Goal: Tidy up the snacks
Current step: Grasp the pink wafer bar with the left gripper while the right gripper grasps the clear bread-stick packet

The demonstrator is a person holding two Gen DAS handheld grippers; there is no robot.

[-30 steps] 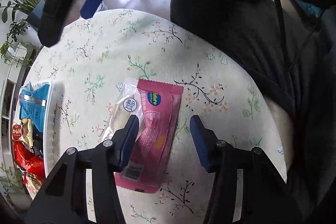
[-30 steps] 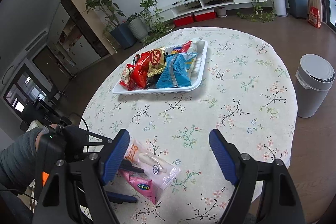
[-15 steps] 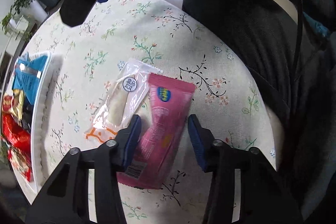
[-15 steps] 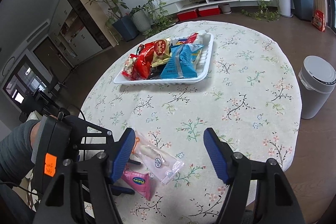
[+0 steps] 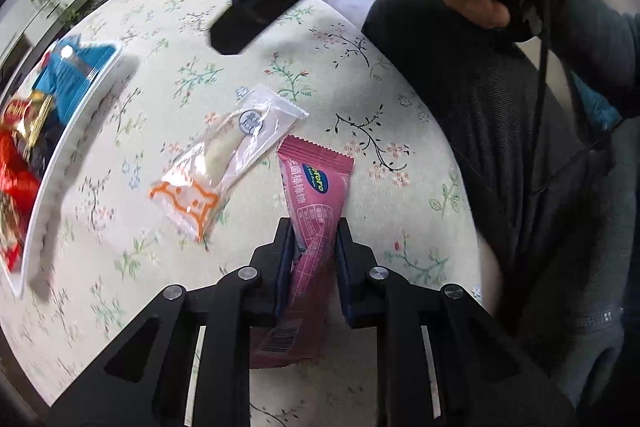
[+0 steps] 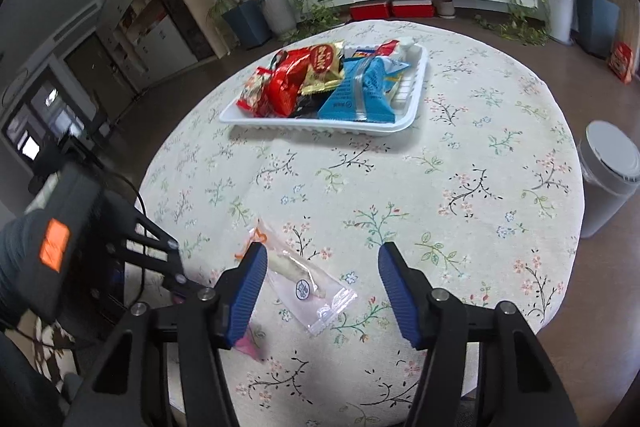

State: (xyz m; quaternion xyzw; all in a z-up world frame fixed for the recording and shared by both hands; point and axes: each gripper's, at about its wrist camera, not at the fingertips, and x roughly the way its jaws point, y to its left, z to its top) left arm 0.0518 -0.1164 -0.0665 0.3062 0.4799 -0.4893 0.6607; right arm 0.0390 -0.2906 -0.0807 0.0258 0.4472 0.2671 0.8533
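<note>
My left gripper (image 5: pixel 313 239) is shut on a pink snack packet (image 5: pixel 316 195) near the table's front edge, pinching its lower half. A clear packet with a white snack (image 5: pixel 228 155) lies just left of it; it also shows in the right wrist view (image 6: pixel 304 287). My right gripper (image 6: pixel 322 267) is open and empty, hovering above the clear packet. A white tray (image 6: pixel 416 83) full of snack bags stands at the far side of the table and at the left in the left wrist view (image 5: pixel 72 131). A corner of the pink packet (image 6: pixel 250 345) shows under my right gripper's left finger.
The round table has a floral cloth (image 6: pixel 460 167). A grey bin (image 6: pixel 608 175) stands on the floor to the right. The person's body (image 5: pixel 520 147) is close at the table's near edge. Potted plants (image 6: pixel 276 7) and a TV shelf line the far wall.
My left gripper has closed on the pink packet. The right gripper has moved lower and closer over the clear packet, still open.
</note>
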